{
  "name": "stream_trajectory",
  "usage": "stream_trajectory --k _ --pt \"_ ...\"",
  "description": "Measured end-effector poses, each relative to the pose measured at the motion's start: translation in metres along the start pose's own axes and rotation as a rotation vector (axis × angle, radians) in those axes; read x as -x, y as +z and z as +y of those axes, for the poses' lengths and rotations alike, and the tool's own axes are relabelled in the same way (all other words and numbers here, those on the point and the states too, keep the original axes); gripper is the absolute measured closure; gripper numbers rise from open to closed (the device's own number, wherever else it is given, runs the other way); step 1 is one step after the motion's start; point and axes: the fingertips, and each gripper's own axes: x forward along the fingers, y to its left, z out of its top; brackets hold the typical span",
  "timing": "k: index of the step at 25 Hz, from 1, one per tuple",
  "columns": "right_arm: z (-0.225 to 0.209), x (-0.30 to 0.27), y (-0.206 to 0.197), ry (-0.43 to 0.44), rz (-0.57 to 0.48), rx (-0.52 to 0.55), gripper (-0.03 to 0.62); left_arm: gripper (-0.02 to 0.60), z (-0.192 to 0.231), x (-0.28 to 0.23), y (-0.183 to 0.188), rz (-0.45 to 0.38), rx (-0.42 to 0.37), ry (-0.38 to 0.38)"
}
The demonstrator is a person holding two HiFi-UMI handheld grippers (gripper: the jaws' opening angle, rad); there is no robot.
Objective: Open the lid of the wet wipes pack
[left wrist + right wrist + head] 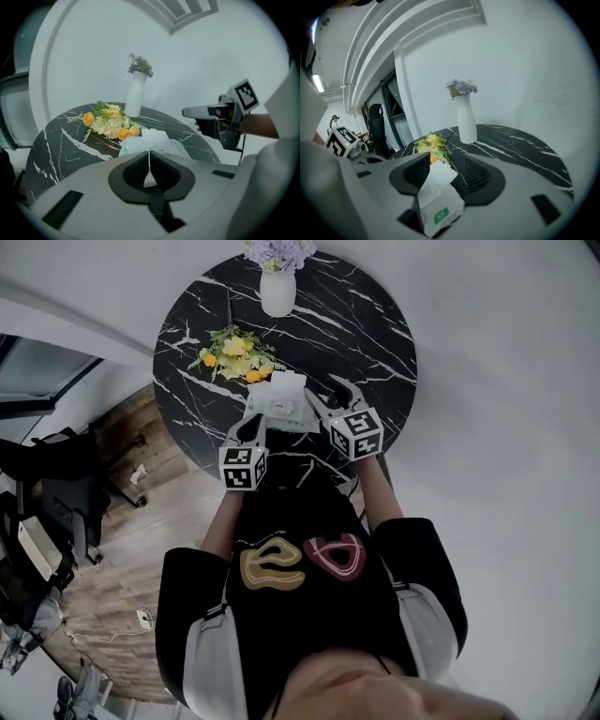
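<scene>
free: right half of the worktop (375, 334) is left bare | blocked: far edge is taken by a vase (277, 292), left side by a flower bunch (234, 357) just beside the wipes pack (281, 404)

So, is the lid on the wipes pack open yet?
Open. In the right gripper view the white lid stands raised off the top of the wet wipes pack.

A black table (375, 343) veined with white carries a white vase (277, 294) of purple flowers (278, 253) at its far edge, a yellow, orange and green bouquet (234, 354) to the left, and a white wet wipes pack (281, 404) with a green label (440, 215) nearest.
</scene>
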Motion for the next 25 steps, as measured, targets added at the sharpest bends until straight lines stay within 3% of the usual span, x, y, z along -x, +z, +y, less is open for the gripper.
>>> stream_trajectory --k 12,25 --pt "0.035 0.053 -0.022 -0.023 -0.045 0.025 0.385 0.561 -0.030 0.045 0.033 -0.207 0.009 0.021" --pt "0.062 0.075 -0.040 0.023 -0.039 0.080 0.395 0.561 -0.057 0.059 0.029 -0.255 -0.026 0.034"
